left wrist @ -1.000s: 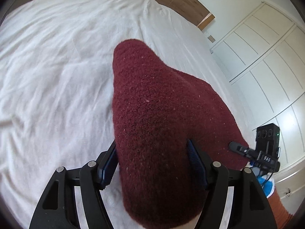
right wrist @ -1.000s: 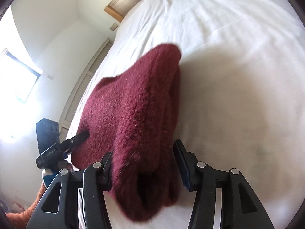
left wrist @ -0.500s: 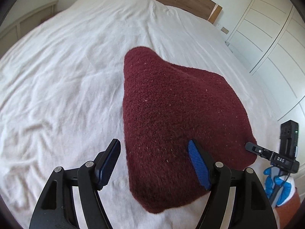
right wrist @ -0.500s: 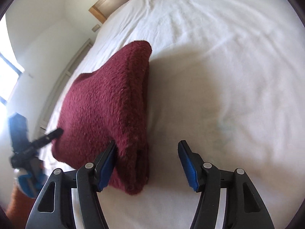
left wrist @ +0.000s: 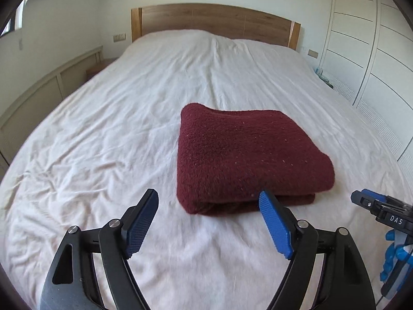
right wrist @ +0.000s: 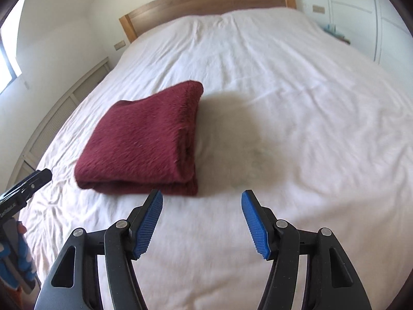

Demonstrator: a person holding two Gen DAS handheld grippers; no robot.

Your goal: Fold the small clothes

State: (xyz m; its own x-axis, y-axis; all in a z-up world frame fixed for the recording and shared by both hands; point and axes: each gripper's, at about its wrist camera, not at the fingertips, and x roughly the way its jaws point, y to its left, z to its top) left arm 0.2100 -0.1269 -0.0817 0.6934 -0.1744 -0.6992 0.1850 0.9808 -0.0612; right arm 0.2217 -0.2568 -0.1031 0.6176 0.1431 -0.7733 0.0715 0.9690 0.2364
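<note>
Folded maroon garment (left wrist: 247,155) is lying flat on the white bedsheet (left wrist: 103,134), mid-bed, nothing blocking it. Left gripper (left wrist: 209,222) is hanging just short of its near edge, jaws widening, nothing btwn them, only bare sheet. Right gripper (right wrist: 202,219) is sitting wide too, empty, garment off to its left. Wooden headboard (left wrist: 214,20) is at the far end, white wardrobe doors (left wrist: 374,51) along the right, low panelled wall unit (left wrist: 51,87) on the left.

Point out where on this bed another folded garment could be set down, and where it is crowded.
Bare sheet lies left of the folded maroon garment, beyond it up to the headboard, and right of it. Only the near edge is crowded.
</note>
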